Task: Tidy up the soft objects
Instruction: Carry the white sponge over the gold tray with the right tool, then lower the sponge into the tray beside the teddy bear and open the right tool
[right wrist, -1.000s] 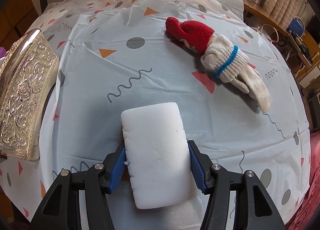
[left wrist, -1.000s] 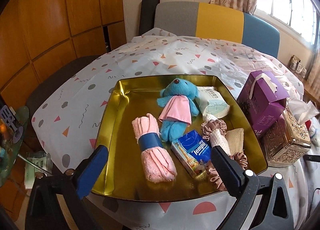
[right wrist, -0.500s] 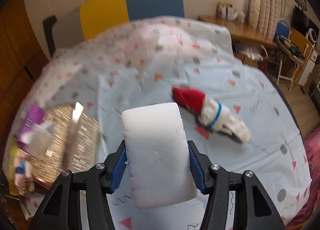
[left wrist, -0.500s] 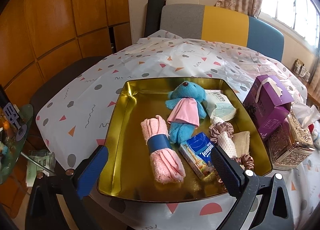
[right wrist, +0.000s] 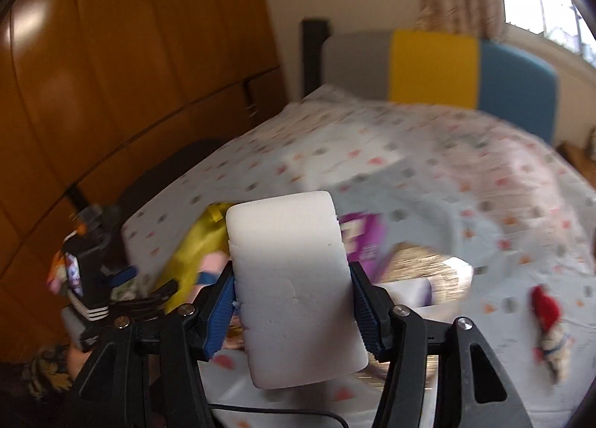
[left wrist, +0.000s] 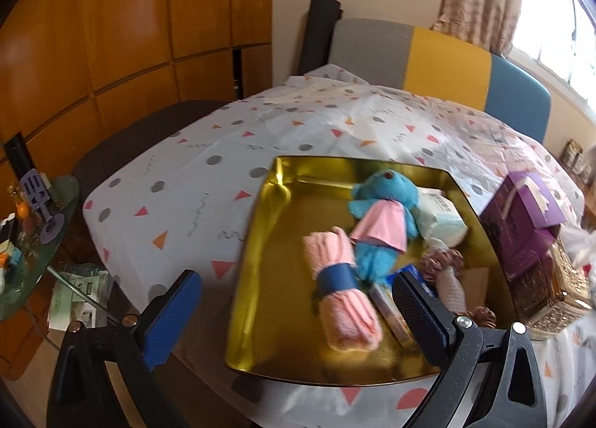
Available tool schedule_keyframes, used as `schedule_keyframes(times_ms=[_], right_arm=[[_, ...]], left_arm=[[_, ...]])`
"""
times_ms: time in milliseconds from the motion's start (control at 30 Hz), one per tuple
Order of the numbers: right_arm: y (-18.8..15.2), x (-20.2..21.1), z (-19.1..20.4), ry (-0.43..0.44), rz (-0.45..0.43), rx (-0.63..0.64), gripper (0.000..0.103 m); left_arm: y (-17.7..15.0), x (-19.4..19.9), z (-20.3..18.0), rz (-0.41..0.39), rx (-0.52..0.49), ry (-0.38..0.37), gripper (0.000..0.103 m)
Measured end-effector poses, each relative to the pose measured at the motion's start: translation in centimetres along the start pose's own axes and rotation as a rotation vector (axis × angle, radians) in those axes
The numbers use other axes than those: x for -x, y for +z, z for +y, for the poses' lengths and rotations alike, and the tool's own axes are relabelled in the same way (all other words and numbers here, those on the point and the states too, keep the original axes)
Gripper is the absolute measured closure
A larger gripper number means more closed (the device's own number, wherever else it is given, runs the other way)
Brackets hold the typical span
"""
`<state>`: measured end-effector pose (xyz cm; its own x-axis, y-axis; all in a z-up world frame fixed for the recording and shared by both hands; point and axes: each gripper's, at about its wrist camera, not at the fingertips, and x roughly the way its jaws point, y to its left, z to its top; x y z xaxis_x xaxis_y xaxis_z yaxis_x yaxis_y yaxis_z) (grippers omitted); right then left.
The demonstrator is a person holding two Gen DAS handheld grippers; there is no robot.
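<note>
My right gripper [right wrist: 292, 301] is shut on a white sponge block [right wrist: 290, 279], held in the air above the table. Behind it, blurred, lie the gold tray [right wrist: 193, 253] and a red and white sock bundle [right wrist: 549, 323] at the right. In the left wrist view the gold tray [left wrist: 260, 234] holds a blue plush toy [left wrist: 383, 219] in a pink cloth, a rolled pink towel [left wrist: 342, 290] with a blue band, a tissue pack and scrunchies. My left gripper [left wrist: 294, 316] stands open with nothing between its fingers, over the tray's near left corner. The left gripper [right wrist: 149, 286] also shows in the right wrist view at the left.
A purple tissue box [left wrist: 529, 219] and an ornate gold tissue box [left wrist: 551, 294] stand right of the tray. A grey, yellow and blue sofa back [left wrist: 439, 59] lies behind the table. A glass side table [left wrist: 33, 241] with clutter sits at the left.
My right gripper has risen with the sponge and swung left, from over the sock toward the tray. The left gripper has shifted a little left along the tray.
</note>
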<state>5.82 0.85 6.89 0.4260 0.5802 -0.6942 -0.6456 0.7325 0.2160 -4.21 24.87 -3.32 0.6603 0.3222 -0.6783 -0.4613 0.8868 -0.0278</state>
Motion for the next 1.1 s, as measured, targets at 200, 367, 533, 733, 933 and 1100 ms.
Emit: schedule_keyframes(times_ms=[200,367,533,733,933,1100], right_arm=[[-0.7,-9.9,2.9,0.044,0.183,-0.02,0.045],[-0.9,-15.2,3.2,0.001,0.21,-0.031,0.045],[-2.0,-19.2,2.6,-0.013,0.278,-0.061,0.042],[-2.5,-19.4,3.0,-0.037,0.251,-0.036,0.04],[-2.8,-19.3,3.1,-0.058,0.23,-0.037,0.04],[-2.9,-18.1,3.2,-0.072,0.21,-0.028,0.035]], left_arm=[[-0.1,-0.1,1.7,-0.001,0.027,0.014,0.0],[-0.3,0.1,1.8,-0.001,0.023,0.015,0.0],[-0.5,-0.1,1.9,0.01,0.019,0.008,0.0],[-0.7,-0.4,1.7,0.026,0.022,-0.004,0.0],[-0.7,-0.3,1.5,0.03,0.021,-0.006,0.0],[-0.8,-0.3,1.5,0.035,0.021,-0.004,0.0]])
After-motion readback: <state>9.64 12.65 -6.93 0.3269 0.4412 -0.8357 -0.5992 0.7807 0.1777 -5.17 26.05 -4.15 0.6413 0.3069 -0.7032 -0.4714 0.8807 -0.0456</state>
